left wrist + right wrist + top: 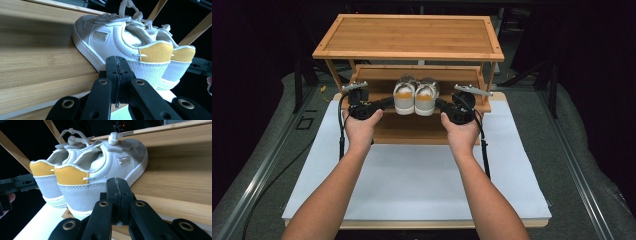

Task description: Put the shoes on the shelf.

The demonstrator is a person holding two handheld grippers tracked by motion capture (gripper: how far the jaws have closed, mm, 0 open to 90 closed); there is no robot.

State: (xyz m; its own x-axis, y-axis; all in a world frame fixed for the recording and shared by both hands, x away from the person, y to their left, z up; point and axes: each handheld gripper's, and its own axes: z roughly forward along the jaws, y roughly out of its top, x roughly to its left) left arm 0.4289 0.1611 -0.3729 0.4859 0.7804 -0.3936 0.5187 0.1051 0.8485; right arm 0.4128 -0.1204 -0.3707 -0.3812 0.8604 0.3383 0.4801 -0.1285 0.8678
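A pair of white shoes with orange heel tabs stands side by side on the middle shelf (372, 75) of a bamboo rack, heels toward me and slightly over the front edge. The left shoe (404, 97) (105, 37) has my left gripper (388, 103) (117, 65) at its outer heel side, jaws shut with nothing between them. The right shoe (426, 98) (105, 162) has my right gripper (440, 104) (118, 187) at its outer heel side, also shut and empty. Whether the tips touch the shoes I cannot tell.
The rack's top shelf (409, 36) overhangs the shoes, and slanted side posts (12, 150) flank them. A lower shelf (412, 131) lies under the hands. The rack stands on a white board (412, 185) over a grey floor.
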